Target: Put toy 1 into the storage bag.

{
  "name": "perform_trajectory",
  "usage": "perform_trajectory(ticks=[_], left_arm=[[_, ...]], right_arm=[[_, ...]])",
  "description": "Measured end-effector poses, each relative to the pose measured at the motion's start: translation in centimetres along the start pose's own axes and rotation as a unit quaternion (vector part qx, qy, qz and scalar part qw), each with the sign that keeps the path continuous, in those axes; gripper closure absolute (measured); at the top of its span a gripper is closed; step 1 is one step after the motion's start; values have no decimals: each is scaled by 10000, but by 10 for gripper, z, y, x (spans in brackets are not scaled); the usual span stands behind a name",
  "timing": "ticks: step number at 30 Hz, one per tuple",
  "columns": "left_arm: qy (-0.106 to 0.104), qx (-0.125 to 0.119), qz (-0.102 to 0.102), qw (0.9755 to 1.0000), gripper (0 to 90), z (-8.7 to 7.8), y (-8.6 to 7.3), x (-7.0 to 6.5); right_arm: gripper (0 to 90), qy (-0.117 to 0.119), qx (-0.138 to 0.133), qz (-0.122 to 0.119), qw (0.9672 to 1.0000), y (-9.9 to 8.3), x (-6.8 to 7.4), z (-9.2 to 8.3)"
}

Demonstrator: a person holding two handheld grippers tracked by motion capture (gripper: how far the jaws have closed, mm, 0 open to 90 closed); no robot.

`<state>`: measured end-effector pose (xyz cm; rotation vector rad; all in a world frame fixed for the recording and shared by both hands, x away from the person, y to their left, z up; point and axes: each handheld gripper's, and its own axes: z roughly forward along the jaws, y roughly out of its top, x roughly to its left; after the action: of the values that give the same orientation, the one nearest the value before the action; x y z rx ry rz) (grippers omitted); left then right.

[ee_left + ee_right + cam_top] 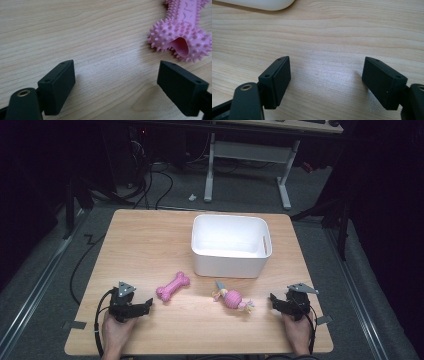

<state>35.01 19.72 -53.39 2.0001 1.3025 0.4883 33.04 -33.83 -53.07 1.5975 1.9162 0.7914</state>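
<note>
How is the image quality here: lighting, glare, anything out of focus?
High view: the table is evenly lit, the room beyond dark, and the white bin slightly overexposed. Left gripper view: the spiky pink bone toy is sharp and casts a soft shadow. Right gripper view: a pale sheen lies on the wood between the open jaws, and the wood grain is crisp.

A wooden table [150, 240] bears a white bin [231, 245] toward its far edge, right of centre. Beyond the table, on grey floor [250, 195], stand the white legs of a desk [247, 152], with dark cables [150, 185] left of them.
</note>
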Motion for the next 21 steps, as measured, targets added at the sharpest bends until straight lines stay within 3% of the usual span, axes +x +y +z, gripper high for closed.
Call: perform_trajectory(ticks=[4,13,21], left_arm=[[-33,-36,-70,10000,152,-4,0,1],[-23,34,-8,10000,167,-11,-1,-4],[-99,-86,130,9998,154,-21,3,-14]], right_arm=[[233,1,-1,2,10000,0,0,0],[233,32,23,-12,10000,0,1,0],[233,47,18,-43,10000,0,1,0]])
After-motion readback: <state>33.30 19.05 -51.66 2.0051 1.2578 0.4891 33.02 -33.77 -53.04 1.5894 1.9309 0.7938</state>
